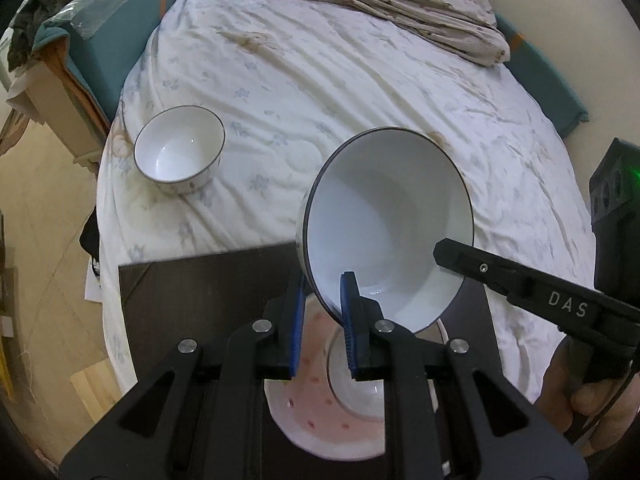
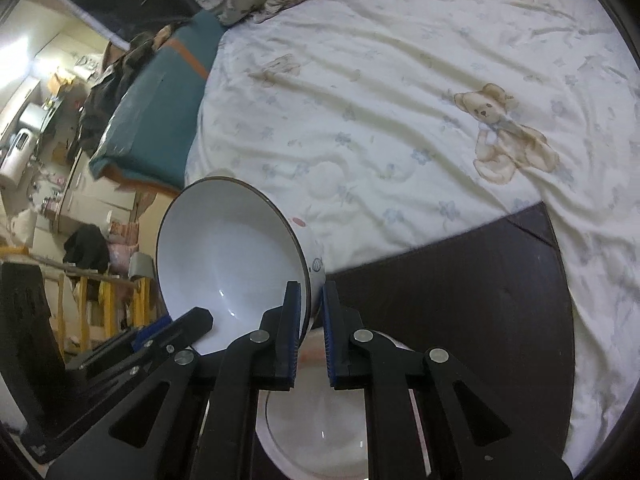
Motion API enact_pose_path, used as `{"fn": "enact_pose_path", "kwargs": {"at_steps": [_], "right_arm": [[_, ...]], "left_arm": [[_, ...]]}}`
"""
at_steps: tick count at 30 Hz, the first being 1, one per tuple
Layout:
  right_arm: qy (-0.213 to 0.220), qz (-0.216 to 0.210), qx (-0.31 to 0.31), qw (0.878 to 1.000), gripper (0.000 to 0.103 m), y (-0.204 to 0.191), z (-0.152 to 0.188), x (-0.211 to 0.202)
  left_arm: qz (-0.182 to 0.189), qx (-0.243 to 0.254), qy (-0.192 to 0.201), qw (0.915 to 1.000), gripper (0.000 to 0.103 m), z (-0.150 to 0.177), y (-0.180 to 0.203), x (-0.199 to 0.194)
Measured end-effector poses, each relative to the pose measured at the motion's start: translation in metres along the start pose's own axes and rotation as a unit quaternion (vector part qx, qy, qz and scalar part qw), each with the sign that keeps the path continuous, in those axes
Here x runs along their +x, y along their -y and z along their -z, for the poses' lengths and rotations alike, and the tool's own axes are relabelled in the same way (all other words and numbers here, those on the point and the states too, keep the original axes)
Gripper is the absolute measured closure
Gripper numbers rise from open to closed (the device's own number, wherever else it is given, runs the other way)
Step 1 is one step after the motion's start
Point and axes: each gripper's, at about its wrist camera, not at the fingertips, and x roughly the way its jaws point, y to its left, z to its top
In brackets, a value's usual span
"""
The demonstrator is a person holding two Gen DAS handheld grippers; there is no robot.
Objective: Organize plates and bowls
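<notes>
White ceramic bowl with a thin dark rim (image 1: 388, 224) held tilted at centre of the left wrist view, mouth facing the camera — both grippers on its rim at once. Left gripper (image 1: 322, 308) narrow, blue-padded fingers (image 1: 349, 312) pinching the lower-left rim edge, one pad inside, one outside. Right gripper (image 2: 311, 312) likewise narrow, clamped on the rim at lower centre of the right wrist view, wall of the bowl between its blue pads (image 2: 292, 316). In the left view the right gripper's black finger reaches in from the right edge, tip over the bowl's right rim.

Directly below the held bowl, bottom centre: white plate with small pink dots (image 1: 308, 408) on a dark brown board (image 1: 200, 292), with another white bowl (image 1: 360, 392) sitting on the plate.

Second white ceramic bowl with dark rim (image 1: 179, 148) upright on the cream floral bedsheet (image 1: 320, 80), centre left, well apart from the board. Crumpled patterned blanket (image 1: 380, 0) at upper centre. Teddy bear print (image 2: 508, 132) on the sheet, upper right of the right view.
</notes>
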Motion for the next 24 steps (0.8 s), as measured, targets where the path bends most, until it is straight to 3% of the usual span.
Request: {"fn": "enact_pose_path", "kwargs": {"at_steps": [9,15,24], "right_arm": [[0.01,-0.012,-0.016,1.0,0.091,-0.004,0.055,-0.04],[0.002,-0.003,-0.012,1.0,0.091,0.005,0.084,-0.048],[-0.037,0.006,0.029,0.999,0.091,0.035,0.104,-0.029]], "left_arm": [[0.015,0.025,0.013,0.9995,0.089,0.051,0.013,-0.026],[0.018,0.021,-0.017,0.9995,0.089,0.075,0.017,-0.013],[0.021,0.015,-0.051,0.9984,0.089,0.08,0.025,0.012]]}}
